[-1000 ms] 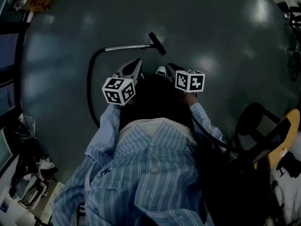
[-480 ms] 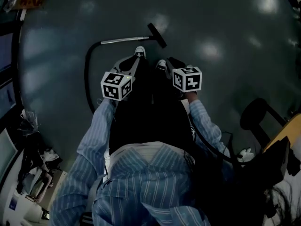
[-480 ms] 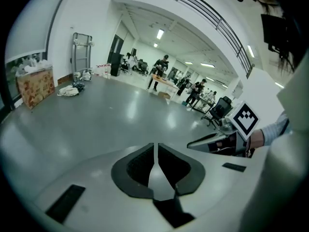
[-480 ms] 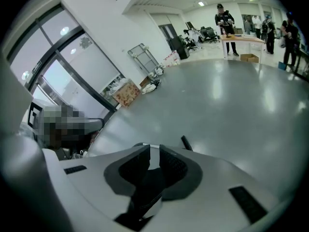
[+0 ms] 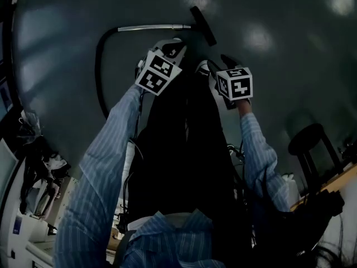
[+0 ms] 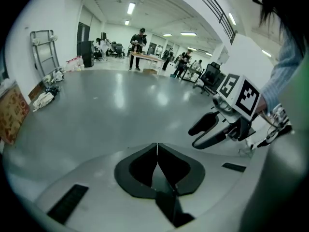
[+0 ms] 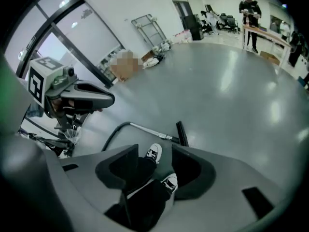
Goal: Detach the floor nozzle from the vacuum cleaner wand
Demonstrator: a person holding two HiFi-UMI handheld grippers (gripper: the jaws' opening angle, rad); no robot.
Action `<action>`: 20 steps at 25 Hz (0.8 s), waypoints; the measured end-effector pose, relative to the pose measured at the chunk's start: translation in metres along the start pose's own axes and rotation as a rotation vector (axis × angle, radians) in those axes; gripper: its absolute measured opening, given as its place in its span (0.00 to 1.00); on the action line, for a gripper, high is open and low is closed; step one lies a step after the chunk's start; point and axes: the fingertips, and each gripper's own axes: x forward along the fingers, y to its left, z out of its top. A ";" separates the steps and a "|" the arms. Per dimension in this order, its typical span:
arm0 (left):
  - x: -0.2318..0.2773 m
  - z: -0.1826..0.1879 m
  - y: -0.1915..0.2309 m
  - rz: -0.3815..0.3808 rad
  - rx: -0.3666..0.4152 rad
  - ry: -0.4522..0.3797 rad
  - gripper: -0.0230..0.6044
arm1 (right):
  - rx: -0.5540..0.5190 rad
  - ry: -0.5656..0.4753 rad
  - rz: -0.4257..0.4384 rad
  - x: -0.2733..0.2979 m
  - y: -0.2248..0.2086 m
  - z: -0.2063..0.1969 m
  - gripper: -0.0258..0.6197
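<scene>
Floor takes up most of it: a glossy grey floor (image 5: 290,32) with ceiling lights reflected in it. A person in blue striped sleeves (image 5: 106,161) is bent over it, both arms reaching down.

The vacuum parts lie on the floor just ahead of their feet, out in the open and clear of the floor's cluttered edge. A curved black hose (image 5: 99,66) runs into a straight silver metal wand (image 5: 148,28). The black floor nozzle (image 5: 203,25) sits on the far end of that wand, attached and set crosswise to it.

The left hand-held gripper (image 6: 157,151) is clenched tight, pads together with nothing in it. It's near the wand's nozzle end but not touching it.

The right hand-held gripper (image 7: 155,153) has just been opening its jaws. They're spread wide and empty, with only the white-toed sneakers (image 7: 153,152) showing through the gap.
</scene>
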 end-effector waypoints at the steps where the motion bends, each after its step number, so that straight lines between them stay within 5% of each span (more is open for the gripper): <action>1: 0.020 -0.014 0.010 0.005 0.017 0.040 0.05 | -0.007 0.020 -0.003 0.022 -0.011 -0.006 0.35; 7: 0.113 -0.081 0.052 -0.076 -0.010 0.165 0.07 | -0.009 0.057 -0.039 0.124 -0.064 -0.026 0.36; 10: 0.157 -0.119 0.075 -0.083 0.031 0.233 0.20 | -0.035 0.065 -0.037 0.168 -0.083 -0.034 0.37; 14: 0.212 -0.157 0.104 -0.056 0.125 0.300 0.28 | -0.107 0.114 -0.065 0.220 -0.115 -0.046 0.40; 20: 0.301 -0.224 0.110 -0.080 0.372 0.435 0.29 | -0.141 0.164 -0.098 0.292 -0.165 -0.077 0.42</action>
